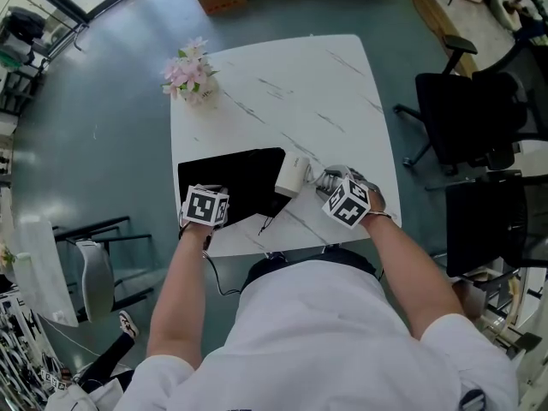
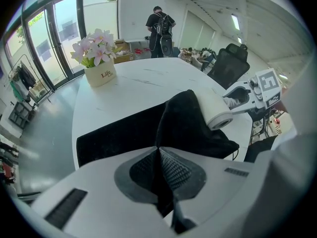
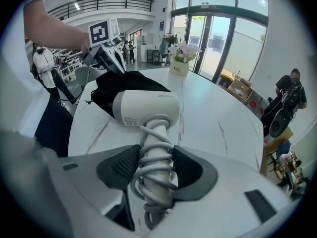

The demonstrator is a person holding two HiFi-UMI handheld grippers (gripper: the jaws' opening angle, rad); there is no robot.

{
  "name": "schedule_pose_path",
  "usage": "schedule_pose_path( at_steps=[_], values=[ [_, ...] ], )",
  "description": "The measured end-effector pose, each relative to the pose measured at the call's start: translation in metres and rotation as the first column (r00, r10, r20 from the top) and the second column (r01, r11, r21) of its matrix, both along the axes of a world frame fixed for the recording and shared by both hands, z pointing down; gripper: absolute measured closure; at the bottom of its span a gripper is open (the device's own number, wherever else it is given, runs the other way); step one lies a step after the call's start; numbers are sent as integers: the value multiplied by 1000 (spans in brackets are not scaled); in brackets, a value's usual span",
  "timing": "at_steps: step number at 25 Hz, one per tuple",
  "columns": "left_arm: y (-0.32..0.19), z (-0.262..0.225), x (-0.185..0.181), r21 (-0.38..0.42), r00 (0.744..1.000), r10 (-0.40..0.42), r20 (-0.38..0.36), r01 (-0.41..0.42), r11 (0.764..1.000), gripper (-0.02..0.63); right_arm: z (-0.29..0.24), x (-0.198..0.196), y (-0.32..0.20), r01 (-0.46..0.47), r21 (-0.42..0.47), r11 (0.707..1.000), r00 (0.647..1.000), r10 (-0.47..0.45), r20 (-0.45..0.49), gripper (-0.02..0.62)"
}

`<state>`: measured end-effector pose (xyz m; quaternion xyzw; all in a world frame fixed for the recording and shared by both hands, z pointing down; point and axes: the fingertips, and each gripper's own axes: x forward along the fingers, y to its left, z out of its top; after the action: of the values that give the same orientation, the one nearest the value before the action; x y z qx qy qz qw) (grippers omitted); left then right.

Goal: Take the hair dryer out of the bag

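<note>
White, marble-veined: table (image 1: 282, 84), far half bare, flower pot (image 1: 192, 77) at the far left corner, office chairs (image 1: 467, 114) off the right edge. Black cloth: bag (image 1: 235, 178), flat, close to the front edge, leftward. Left gripper (image 2: 158, 155): jaws clenched on a fold of the bag, drawn up into a peak. White plastic: hair dryer (image 3: 146, 108), body at the bag's right end, over open tabletop; cord-wrapped handle grasped between the right gripper (image 3: 156, 170) pads.

White hair dryer (image 3: 146, 108), cord-wrapped handle, at mouth of black bag (image 1: 231, 178)
</note>
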<state>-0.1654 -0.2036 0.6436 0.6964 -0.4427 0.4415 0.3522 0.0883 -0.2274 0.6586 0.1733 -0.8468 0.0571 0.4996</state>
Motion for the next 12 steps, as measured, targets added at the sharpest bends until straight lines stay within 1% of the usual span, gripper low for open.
schedule_pose_path(
  at_steps=[5,12],
  values=[
    [-2,0,0,3,1000,-10,4,10,1000,583,2,21,-3,-24,0,1000,1000,24,-11,365],
    [0,1,6,3,1000,0,6,0,1000,583,3,50,-3,-26,9,1000,999,27,-35,365]
  ],
)
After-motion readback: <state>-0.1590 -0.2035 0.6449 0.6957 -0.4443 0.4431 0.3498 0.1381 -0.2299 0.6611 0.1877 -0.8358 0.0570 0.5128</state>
